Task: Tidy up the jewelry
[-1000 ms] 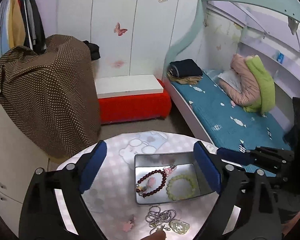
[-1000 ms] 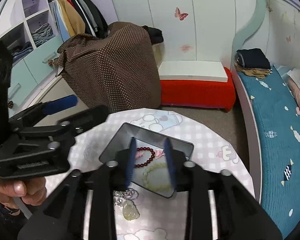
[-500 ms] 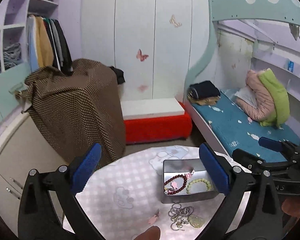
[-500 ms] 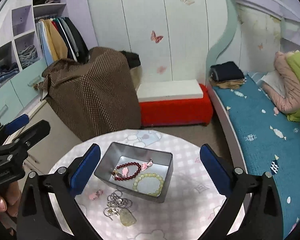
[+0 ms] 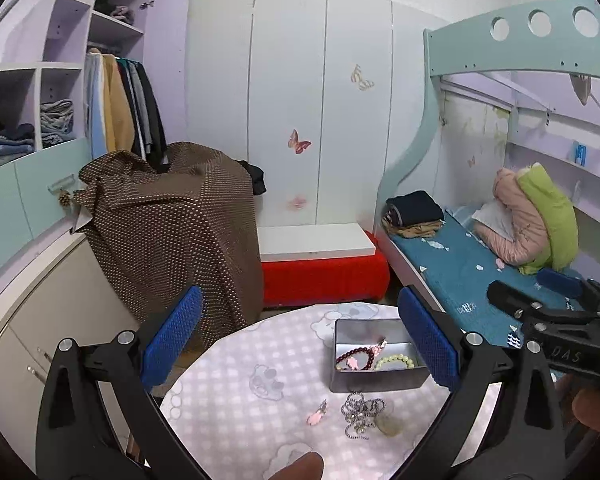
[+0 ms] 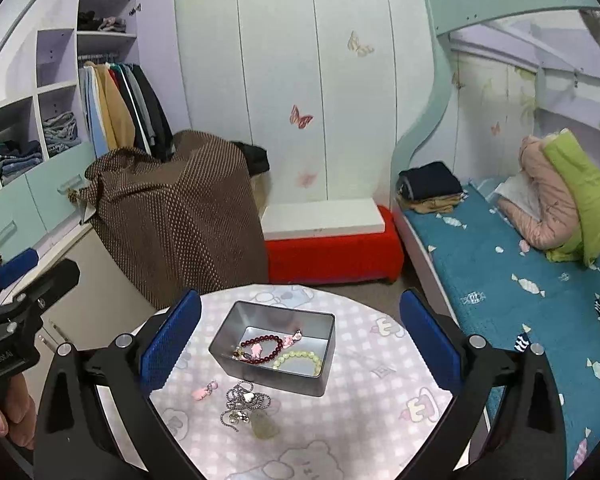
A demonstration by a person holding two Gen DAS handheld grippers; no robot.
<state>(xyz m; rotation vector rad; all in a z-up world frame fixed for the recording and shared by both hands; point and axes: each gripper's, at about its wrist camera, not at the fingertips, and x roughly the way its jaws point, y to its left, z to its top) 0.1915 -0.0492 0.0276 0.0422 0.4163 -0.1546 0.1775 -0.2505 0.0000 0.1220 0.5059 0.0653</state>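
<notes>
Mid-sort: both grippers, left point(image 5: 298, 344) and right point(image 6: 300, 340), raised, fingers wide apart, empty. Bracelets in tin point(image 6: 274, 346), frame centre; necklace point(image 6: 246, 402) and charm point(image 6: 205, 391) below, on table point(image 6: 380, 392). Next: probably lower, pinch necklace.

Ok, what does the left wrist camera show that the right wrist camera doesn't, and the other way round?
Only the left wrist view shows the right gripper, at its right edge, jaws too foreshortened to judge. Only the right wrist view shows the left gripper, at its left edge, equally hard to judge.

Both show the round checked table, the grey metal tin holding the dark red bead bracelet and the pale green bead bracelet, and, loose on the table in front of it, the tangled silver chain with its pale pendant and the small pink charm.
</notes>
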